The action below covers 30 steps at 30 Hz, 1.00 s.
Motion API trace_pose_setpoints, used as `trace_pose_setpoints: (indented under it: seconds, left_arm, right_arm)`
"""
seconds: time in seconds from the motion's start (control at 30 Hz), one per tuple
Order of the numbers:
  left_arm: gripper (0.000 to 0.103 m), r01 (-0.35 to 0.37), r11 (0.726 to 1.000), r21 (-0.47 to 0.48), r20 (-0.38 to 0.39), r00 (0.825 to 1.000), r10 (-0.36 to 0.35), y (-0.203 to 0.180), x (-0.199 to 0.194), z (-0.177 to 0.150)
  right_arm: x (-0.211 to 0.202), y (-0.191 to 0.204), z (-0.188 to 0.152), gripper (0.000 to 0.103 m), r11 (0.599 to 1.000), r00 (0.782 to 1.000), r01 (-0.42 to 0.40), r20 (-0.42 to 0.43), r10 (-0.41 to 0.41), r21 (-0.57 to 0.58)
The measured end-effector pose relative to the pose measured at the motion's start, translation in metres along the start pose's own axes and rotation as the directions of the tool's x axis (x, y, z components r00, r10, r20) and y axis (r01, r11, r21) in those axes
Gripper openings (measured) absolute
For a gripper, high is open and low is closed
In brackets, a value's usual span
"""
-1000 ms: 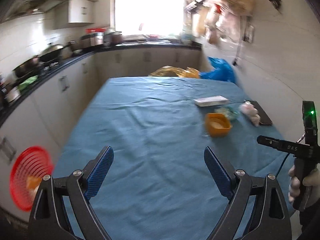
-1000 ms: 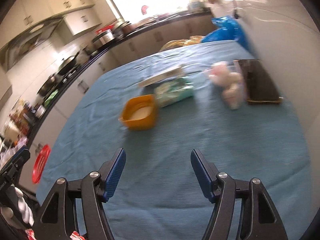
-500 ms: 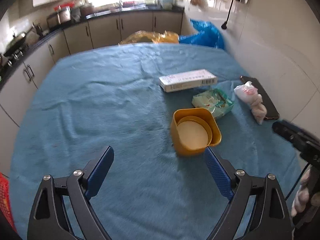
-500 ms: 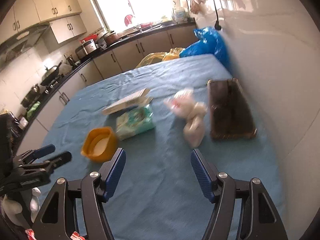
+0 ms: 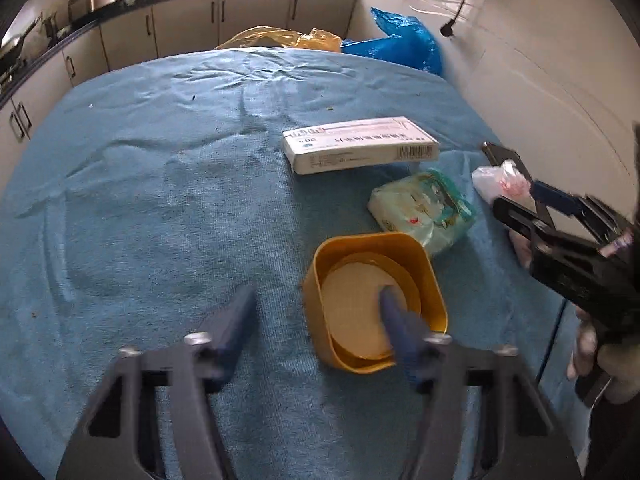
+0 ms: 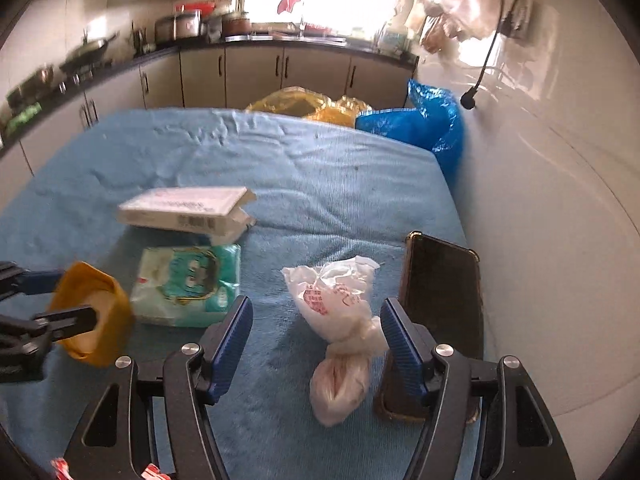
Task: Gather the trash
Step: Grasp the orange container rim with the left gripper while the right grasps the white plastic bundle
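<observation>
Trash on your blue-cloth table (image 5: 140, 200): orange cup (image 5: 374, 300) near centre, white carton (image 5: 360, 150) beyond it, green tissue pack (image 5: 424, 210) to the cup's right, and tied white bag (image 6: 340, 320) beside the dark phone (image 6: 440, 292) at the right edge. Your left gripper (image 5: 316, 312) has just been closing, its jaws astride the cup's near-left wall, one finger inside and one outside, though blur hides whether they press it. Your right gripper (image 6: 316, 328) stands apart around the bag, with no contact visible.

Both wrist views steeply down, close; shared blue-clothed table (image 5: 160, 184), yellow tub (image 6: 100, 312)
</observation>
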State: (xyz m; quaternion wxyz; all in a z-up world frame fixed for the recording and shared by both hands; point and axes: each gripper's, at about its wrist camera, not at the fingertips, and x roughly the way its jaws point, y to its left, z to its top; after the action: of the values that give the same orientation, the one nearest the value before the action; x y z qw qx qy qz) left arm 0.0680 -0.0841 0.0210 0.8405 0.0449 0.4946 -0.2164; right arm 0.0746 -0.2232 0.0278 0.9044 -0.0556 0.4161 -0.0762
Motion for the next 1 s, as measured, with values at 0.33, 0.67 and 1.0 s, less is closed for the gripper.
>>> trace_pose_setpoints:
  seconds: [0.33,0.67,1.0]
  left_arm:
    - [0.006,0.013,0.999,-0.035,-0.007,1.0,-0.014,0.02,-0.031,-0.031]
    - [0.006,-0.023,0.993,-0.112,0.088,0.996,0.033,0.06,-0.109,-0.088]
    - [0.006,-0.112,0.964,-0.239,0.177,0.972,0.157,0.103,-0.166,-0.149]
  right_arm:
    - [-0.004,-0.003,0.004,0.026,0.999,0.999,0.012,-0.042,-0.01,0.031]
    - [-0.095,0.031,-0.021,0.026,0.95,0.956,-0.292,0.052,0.288,0.112]
    - [-0.149,0.128,-0.055,0.026,0.909,0.906,-0.417,0.083,0.415,-0.002]
